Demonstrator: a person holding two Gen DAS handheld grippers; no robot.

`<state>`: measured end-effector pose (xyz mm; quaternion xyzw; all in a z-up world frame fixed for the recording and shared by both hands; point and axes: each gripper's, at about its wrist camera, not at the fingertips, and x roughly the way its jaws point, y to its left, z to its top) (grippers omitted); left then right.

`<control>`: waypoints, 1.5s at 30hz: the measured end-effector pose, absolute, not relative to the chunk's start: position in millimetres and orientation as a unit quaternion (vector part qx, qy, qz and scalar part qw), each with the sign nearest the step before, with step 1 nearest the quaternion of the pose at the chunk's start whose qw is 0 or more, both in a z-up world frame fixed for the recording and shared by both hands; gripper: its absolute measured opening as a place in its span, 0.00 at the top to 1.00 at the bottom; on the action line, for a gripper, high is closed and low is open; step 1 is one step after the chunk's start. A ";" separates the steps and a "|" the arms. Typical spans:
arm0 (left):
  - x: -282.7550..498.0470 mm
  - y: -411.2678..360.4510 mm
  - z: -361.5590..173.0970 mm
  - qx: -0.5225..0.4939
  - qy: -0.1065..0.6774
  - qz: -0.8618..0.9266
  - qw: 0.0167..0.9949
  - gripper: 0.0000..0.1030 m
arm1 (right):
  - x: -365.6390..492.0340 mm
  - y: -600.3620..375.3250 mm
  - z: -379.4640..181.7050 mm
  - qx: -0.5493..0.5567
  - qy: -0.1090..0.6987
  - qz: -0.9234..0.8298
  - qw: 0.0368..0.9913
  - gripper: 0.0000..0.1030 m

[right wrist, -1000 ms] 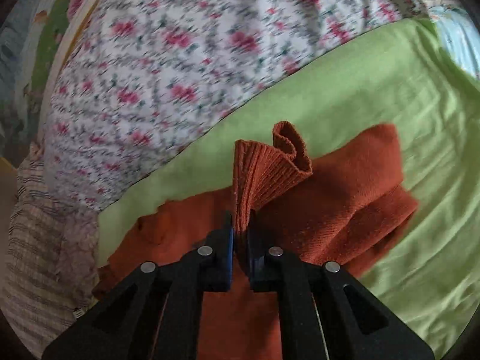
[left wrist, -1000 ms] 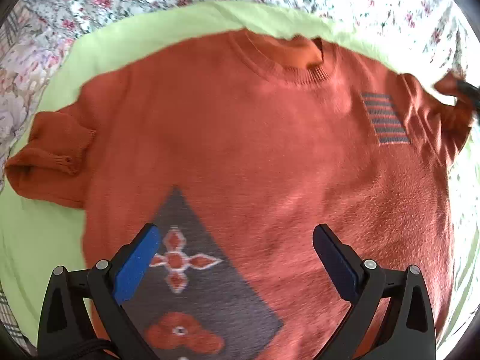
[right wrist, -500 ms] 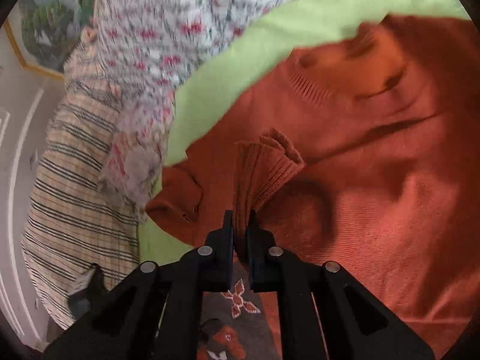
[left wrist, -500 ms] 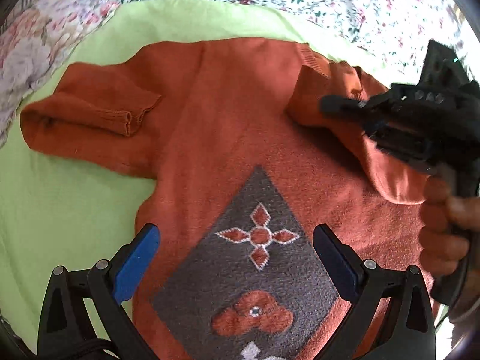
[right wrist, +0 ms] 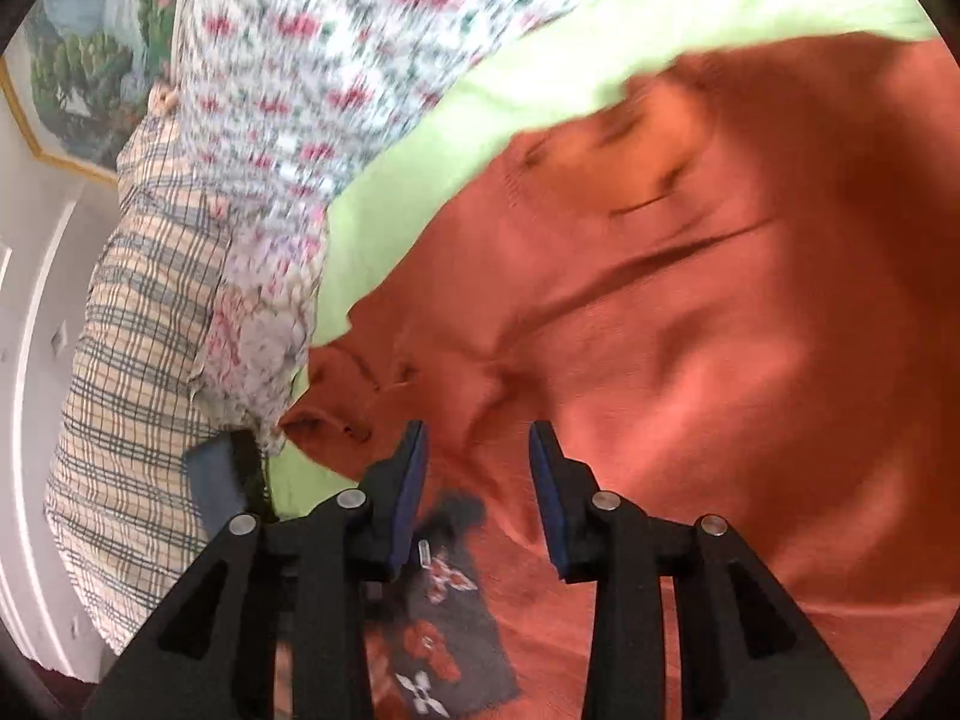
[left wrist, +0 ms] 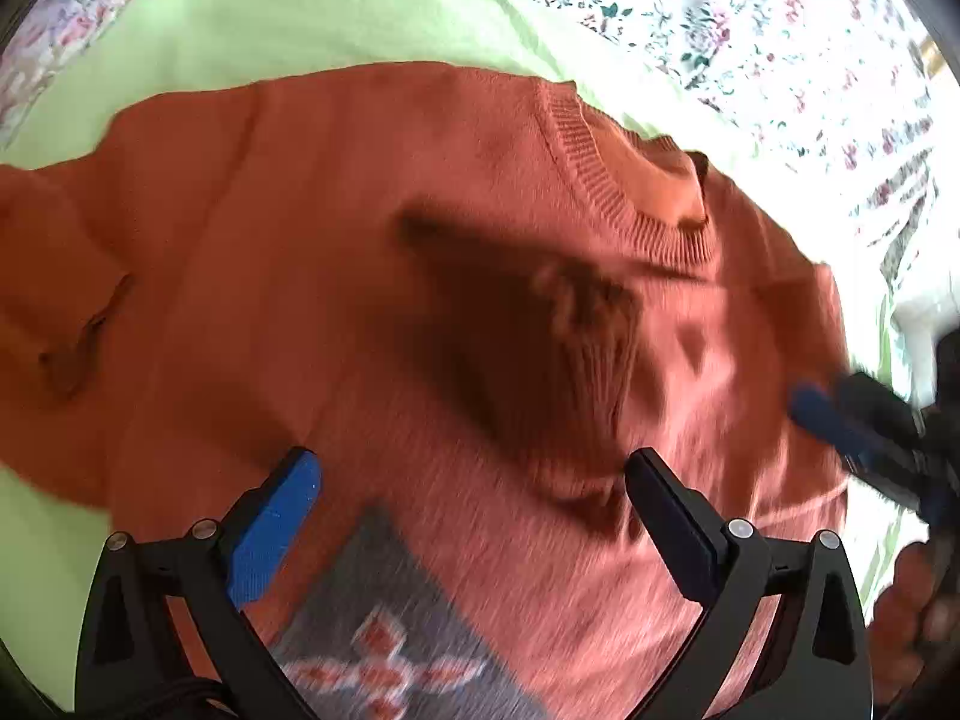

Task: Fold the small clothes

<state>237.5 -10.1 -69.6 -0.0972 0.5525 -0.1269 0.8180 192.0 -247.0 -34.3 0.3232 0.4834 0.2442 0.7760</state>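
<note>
Sweater (left wrist: 372, 252), orange knit with a grey patterned panel (left wrist: 384, 648), lies face up on a green sheet (left wrist: 288, 18) over a floral bedspread (left wrist: 750, 30). One sleeve (left wrist: 576, 360) lies folded across the chest. Left hand-held gripper (left wrist: 474, 516) hovers above the near chest, jaws wide apart, empty. Right hand-held gripper (right wrist: 477, 480) likewise stands parted, gripping nothing.

bed: floral sheet (right wrist: 336, 60) | green cloth (left wrist: 312, 24) | plaid fabric (right wrist: 126, 312) | white wall (right wrist: 36, 276) | framed landscape picture (right wrist: 78, 66)
</note>
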 end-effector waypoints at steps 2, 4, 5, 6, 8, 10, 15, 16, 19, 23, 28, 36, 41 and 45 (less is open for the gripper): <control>246.9 -11.3 -71.9 -0.106 0.553 -0.122 0.817 0.01 | 181.2 -268.0 -31.7 0.325 0.477 0.225 0.785 0.64; 251.2 -5.6 -69.3 -0.144 0.552 -0.132 0.811 0.01 | 169.6 -290.2 -30.7 0.327 0.474 0.199 0.793 0.64; 249.5 0.6 -67.6 -0.171 0.550 -0.140 0.806 0.01 | 163.9 -301.0 -31.6 0.328 0.473 0.186 0.796 0.64; 246.7 6.4 -66.8 -0.192 0.548 -0.146 0.801 0.01 | 156.2 -315.8 -33.6 0.332 0.473 0.170 0.798 0.64; 241.1 15.7 -71.6 -0.200 0.553 -0.137 0.797 0.01 | 144.6 -335.0 -37.7 0.345 0.471 0.147 0.798 0.64; 243.9 17.1 -79.7 -0.181 0.560 -0.123 0.799 0.06 | 136.0 -347.4 -41.2 0.357 0.469 0.131 0.798 0.64; 256.3 -0.7 -76.4 -0.116 0.537 -0.127 0.826 0.54 | 126.5 -362.8 -48.4 0.367 0.468 0.100 0.798 0.64; 257.8 -5.6 -75.6 -0.099 0.537 -0.129 0.828 0.69 | 126.2 -363.7 -47.7 0.368 0.464 0.096 0.800 0.64; 248.7 -3.9 -55.1 -0.082 0.511 -0.138 0.845 0.98 | 126.8 -364.9 -41.2 0.356 0.461 0.088 0.808 0.64; 243.2 23.5 -50.7 -0.063 0.487 -0.103 0.865 0.98 | 123.7 -377.7 -32.6 0.336 0.447 0.069 0.826 0.64; 249.1 49.9 -60.2 -0.099 0.498 -0.084 0.857 0.98 | 137.4 -398.3 -35.9 0.287 0.458 0.019 0.841 0.64; 250.1 44.4 -62.9 -0.074 0.505 -0.070 0.857 0.98 | 196.7 -408.0 -56.5 0.231 0.484 0.009 0.844 0.47; 250.0 35.0 -56.2 -0.074 0.501 -0.082 0.858 0.98 | 215.1 -403.2 -68.1 0.211 0.500 0.037 0.839 0.88; 251.6 14.2 -54.1 -0.044 0.493 -0.091 0.864 0.98 | 201.6 -430.0 -50.9 0.240 0.462 0.020 0.853 0.89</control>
